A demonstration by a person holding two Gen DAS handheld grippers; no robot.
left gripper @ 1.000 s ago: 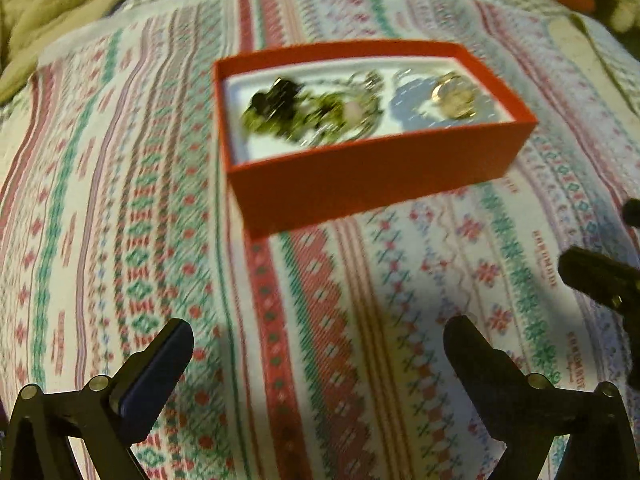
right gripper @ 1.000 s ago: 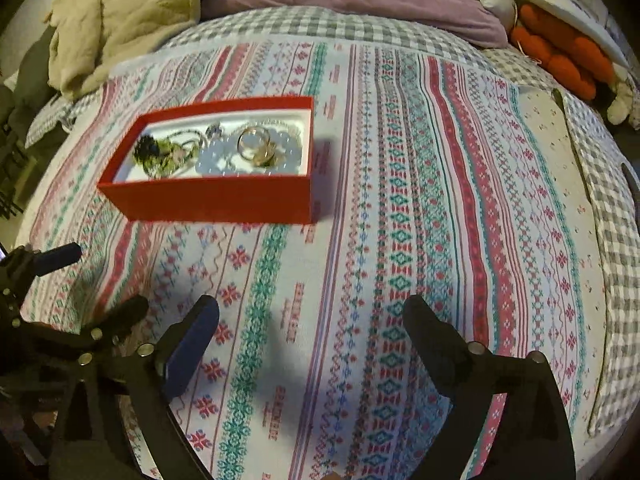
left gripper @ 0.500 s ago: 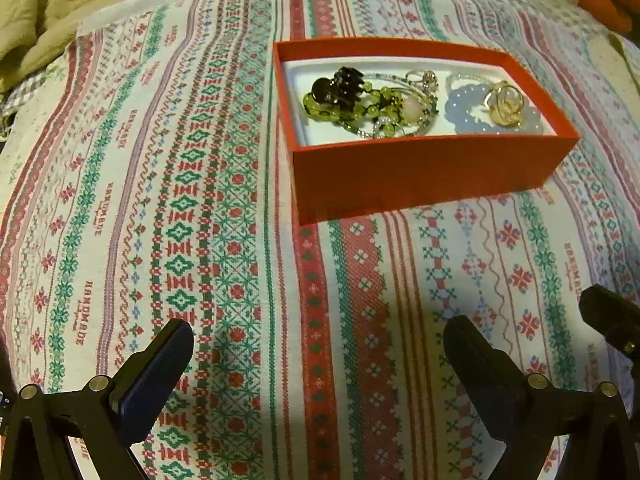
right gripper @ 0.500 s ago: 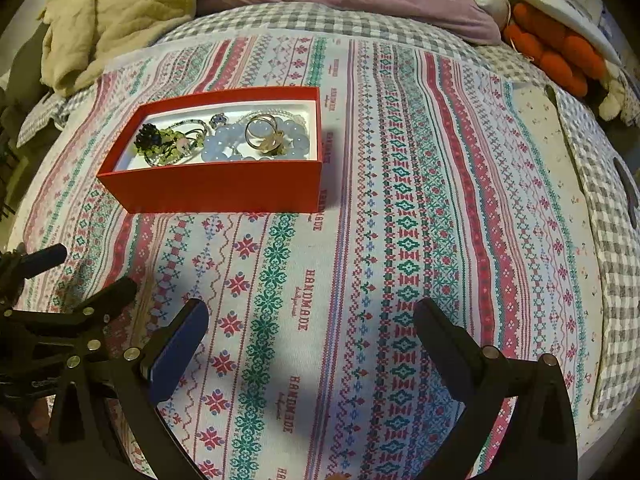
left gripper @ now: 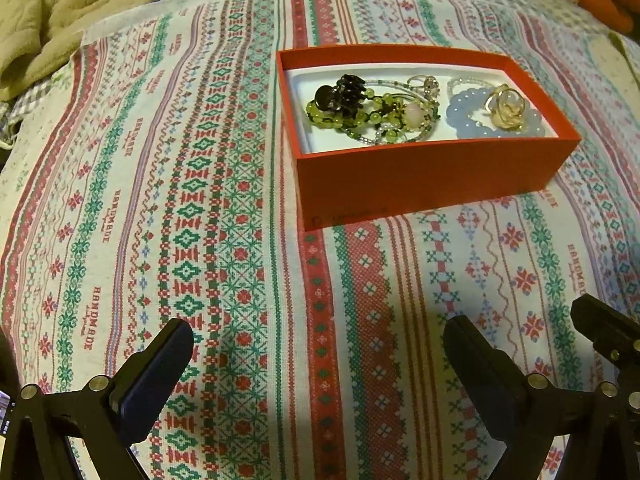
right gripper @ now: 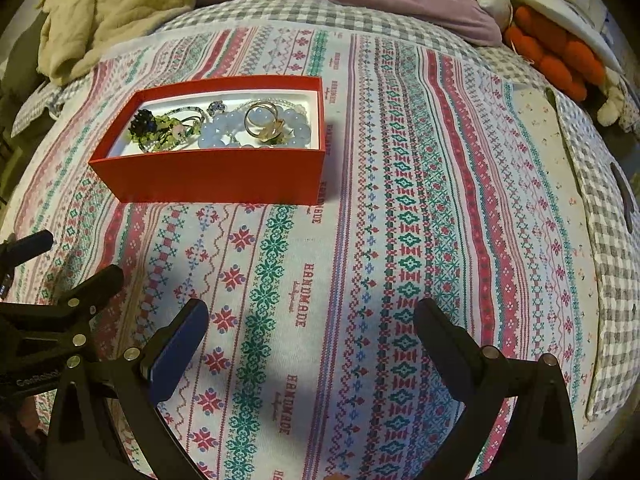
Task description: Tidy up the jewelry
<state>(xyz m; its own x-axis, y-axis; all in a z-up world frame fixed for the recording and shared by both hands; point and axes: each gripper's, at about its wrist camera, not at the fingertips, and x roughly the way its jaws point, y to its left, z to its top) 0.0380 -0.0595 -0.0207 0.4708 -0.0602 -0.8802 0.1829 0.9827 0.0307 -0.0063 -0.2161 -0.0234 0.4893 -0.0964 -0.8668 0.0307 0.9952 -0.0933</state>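
Since the earlier frame both views have steadied and sharpened, the open red cardboard box with a white lining now sits right of centre in the left wrist view, and both tongs are spread wide and empty above the patterned cloth. Ahead of the left tongs the box lies slightly to their right, ahead of the right tongs to their left, its long axis across both; neither hand seems clearly nearer. Inside, the green bead strand and thin chains are tangled, and the box's near wall hides the lower edge of the pale blue bead bracelet under a gold ring.
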